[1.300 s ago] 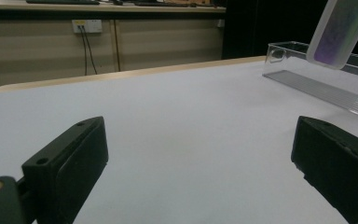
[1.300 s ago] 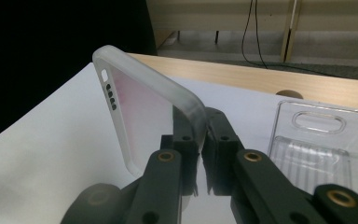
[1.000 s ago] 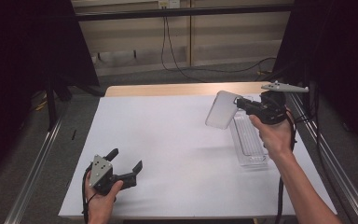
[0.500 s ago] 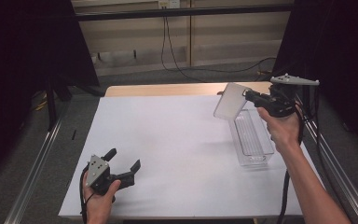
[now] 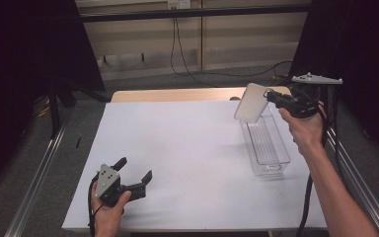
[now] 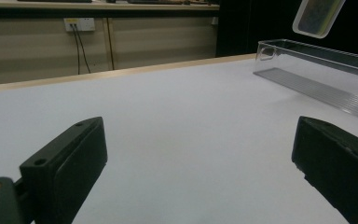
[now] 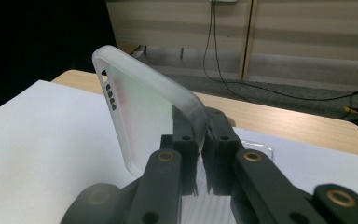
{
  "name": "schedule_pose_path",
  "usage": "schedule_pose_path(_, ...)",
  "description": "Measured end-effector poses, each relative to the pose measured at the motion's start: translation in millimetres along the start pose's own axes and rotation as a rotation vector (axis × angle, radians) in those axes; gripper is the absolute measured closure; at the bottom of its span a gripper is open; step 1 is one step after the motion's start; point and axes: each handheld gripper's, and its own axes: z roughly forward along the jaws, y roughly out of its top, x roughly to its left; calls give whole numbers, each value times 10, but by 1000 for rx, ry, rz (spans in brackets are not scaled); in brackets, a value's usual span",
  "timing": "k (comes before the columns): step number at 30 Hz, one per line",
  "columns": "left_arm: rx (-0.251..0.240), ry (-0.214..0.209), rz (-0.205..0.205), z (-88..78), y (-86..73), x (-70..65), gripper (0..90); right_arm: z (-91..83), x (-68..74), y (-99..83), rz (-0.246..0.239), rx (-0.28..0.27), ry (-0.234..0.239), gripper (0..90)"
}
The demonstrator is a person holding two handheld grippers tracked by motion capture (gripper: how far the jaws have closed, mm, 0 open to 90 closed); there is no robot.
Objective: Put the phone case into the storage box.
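1. The right gripper (image 5: 271, 97) pinched a translucent phone case (image 5: 250, 102) by one edge, above the far end of the clear tray (image 5: 266, 148).
2. The left gripper (image 5: 134, 174) rested wide and empty, near the table's (image 5: 187, 148) front edge.
3. That thin edge grip risked the case pivoting or slipping.
4. The right gripper view revealed the case's (image 7: 140, 109) button holes, which the high view left indistinct.

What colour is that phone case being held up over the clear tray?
The phone case is frosted, translucent white, with a faint green and pink tint. The right gripper view shows it best.
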Motion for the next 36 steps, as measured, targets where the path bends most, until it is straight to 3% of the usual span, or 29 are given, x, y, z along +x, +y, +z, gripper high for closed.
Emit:
schedule_pose_path(3, 26, -8, -10, -2, -10, -15, 32, 28, -49, 9, 1, 1, -12, 849)
schedule_pose_path(7, 8, -7, -2, -7, 4, -37, 31, 51, -109, 25, -6, 1, -25, 849)
schedule_pose_path(16, 19, -3, 5, 28, -6, -11, 31, 139, -233, 24, 0, -4, -51, 849)
schedule_pose_path(36, 38, -4, 10, 94, 3, 35, 30, 315, -320, -20, -27, 10, -87, 849)
